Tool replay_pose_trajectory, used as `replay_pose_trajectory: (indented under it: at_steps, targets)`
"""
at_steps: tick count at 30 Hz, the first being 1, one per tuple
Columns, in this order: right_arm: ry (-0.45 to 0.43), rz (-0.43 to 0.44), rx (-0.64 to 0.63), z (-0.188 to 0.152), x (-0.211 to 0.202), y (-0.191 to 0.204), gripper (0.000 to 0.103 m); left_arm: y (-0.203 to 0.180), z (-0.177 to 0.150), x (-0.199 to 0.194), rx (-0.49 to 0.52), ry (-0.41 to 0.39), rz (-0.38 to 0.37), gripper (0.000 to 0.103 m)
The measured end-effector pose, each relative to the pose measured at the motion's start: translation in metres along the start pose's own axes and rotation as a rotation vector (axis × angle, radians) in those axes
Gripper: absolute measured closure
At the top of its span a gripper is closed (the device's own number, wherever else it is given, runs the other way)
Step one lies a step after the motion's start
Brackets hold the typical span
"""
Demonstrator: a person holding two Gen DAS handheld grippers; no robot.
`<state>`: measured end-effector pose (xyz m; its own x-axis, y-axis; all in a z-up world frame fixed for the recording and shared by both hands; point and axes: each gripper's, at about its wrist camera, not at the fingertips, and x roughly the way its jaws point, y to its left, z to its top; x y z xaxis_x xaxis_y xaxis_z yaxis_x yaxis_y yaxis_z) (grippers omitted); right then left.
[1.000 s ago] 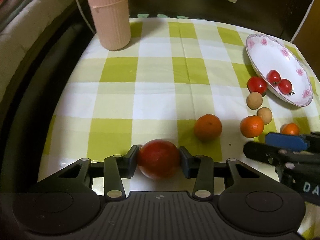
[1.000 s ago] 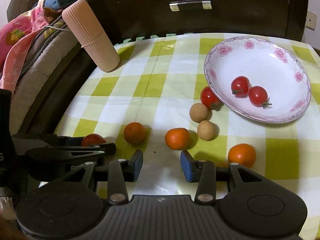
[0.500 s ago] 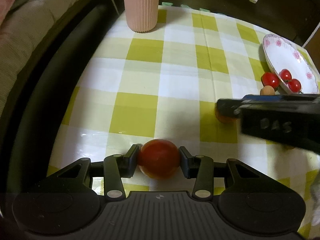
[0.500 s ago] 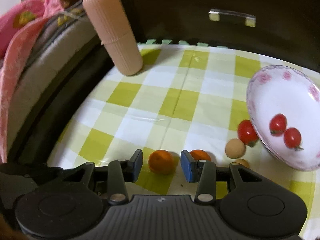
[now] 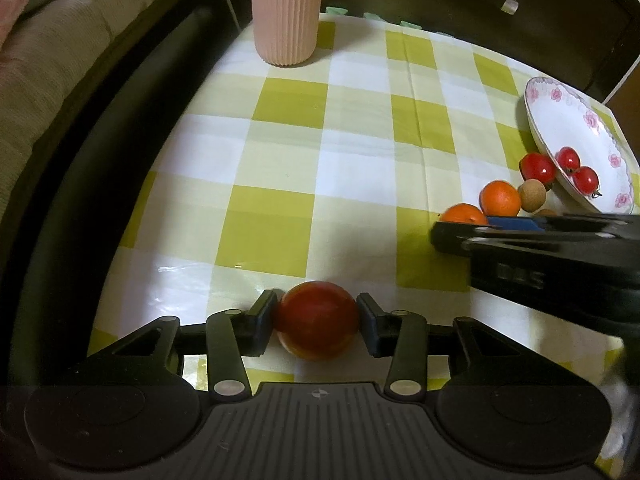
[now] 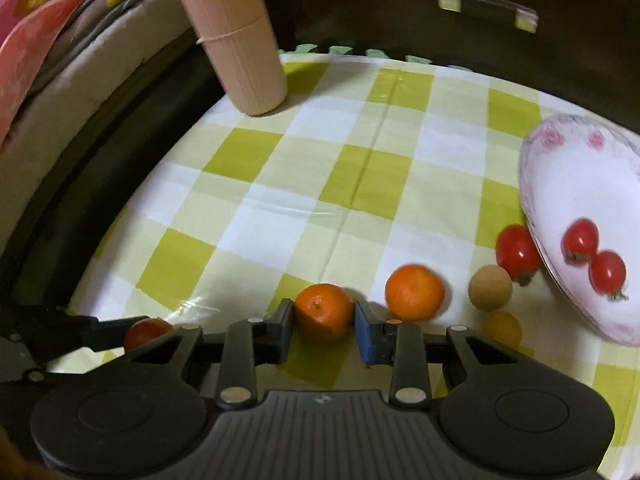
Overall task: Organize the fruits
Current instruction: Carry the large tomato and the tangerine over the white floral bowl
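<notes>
Left view only: my right tool [image 5: 516, 222] crosses from the right edge, side-on, hiding part of the fruit cluster; its blue pad sits just beside a mandarin [image 5: 464, 214].
Right view only: my left tool [image 6: 132, 330] comes in low at the left edge, with a sliver of the red fruit [image 6: 146, 330] showing; a yellowish fruit [image 6: 502, 328] peeks behind my tool's frame.
Left tool [image 5: 318, 322]: closed down to the width of the red fruit [image 5: 318, 326], both pads pressed against its sides, near the front edge of the checked surface [image 5: 360, 140].
Right tool [image 6: 324, 318]: narrowed around the mandarin [image 6: 324, 316], both pads touching it; whether it rests on the surface I cannot tell.
Loose fruit: second mandarin [image 6: 415, 292] just right of the held one; tan round fruit [image 6: 490, 288] beyond it; cherry tomato [image 6: 518, 252] against the plate's rim.
Plate [image 6: 568, 176]: floral, two cherry tomatoes [image 6: 594, 256] inside.
Pink ribbed cup [image 5: 285, 12]: far left corner.
</notes>
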<state>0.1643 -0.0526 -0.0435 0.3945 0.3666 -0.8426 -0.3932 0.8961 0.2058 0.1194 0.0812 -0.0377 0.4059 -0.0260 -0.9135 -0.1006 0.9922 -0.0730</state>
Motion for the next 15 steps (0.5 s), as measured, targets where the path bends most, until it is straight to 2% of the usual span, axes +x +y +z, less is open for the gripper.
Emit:
replay_pose_trajectory:
  at_steps: [5,8,12,15]
  targets:
    - [-0.053,0.039,0.043,-0.011,-0.030,-0.014,0.072,-0.007,0.000,-0.003,0.023,-0.023,-0.021,0.052]
    - [-0.063,0.037,0.059,-0.024,-0.049,-0.025,0.072,-0.015,-0.003,-0.002,0.029,-0.016,-0.095,0.052]
    - [-0.048,-0.003,0.063,-0.052,-0.070,-0.040,0.072,-0.040,-0.014,-0.005,0.144,-0.047,-0.091,0.052]
    - [-0.040,-0.047,0.088,-0.070,-0.080,-0.052,0.072,-0.053,-0.022,-0.006,0.181,-0.039,-0.142,0.052]
